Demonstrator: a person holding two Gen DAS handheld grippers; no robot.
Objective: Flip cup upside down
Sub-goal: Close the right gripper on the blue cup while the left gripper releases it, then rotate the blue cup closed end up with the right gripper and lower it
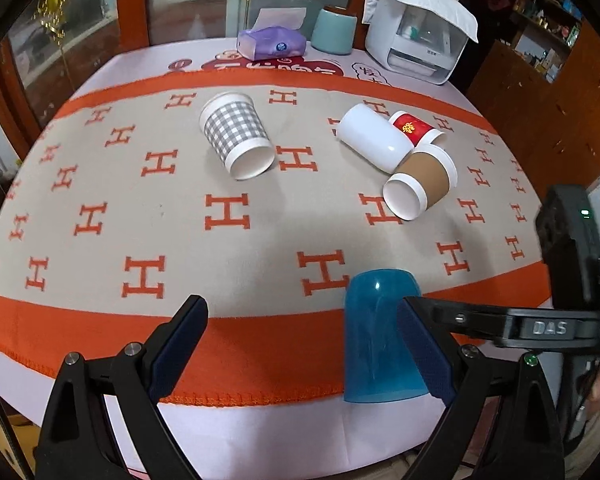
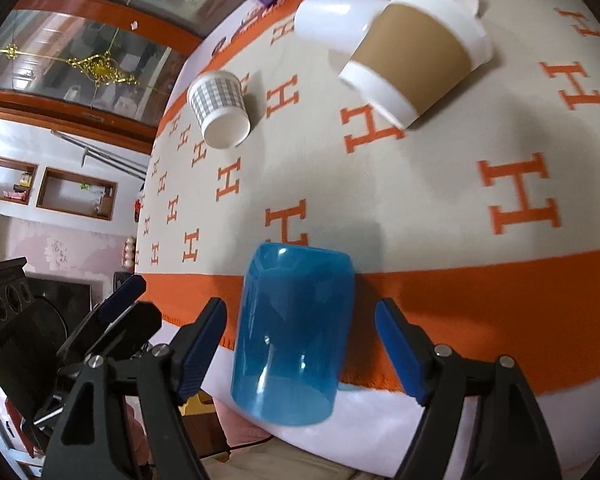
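A translucent blue plastic cup (image 1: 380, 336) stands upside down, mouth down, on the orange border of the cloth near the table's front edge. It also shows in the right wrist view (image 2: 292, 332). My right gripper (image 2: 300, 340) is open with its fingers on either side of the blue cup, not touching it. My left gripper (image 1: 300, 348) is open and holds nothing; the blue cup stands just inside its right finger (image 1: 424, 348). The right gripper's finger (image 1: 480, 316) reaches in from the right.
Several cups lie on their sides further back: a grey checked paper cup (image 1: 238, 134), a white cup (image 1: 374, 136), a red cup (image 1: 414, 128) and a brown-sleeved paper cup (image 1: 420, 186). A tissue pack (image 1: 270, 42), a teal mug (image 1: 334, 30) and a white appliance (image 1: 416, 36) stand at the far edge.
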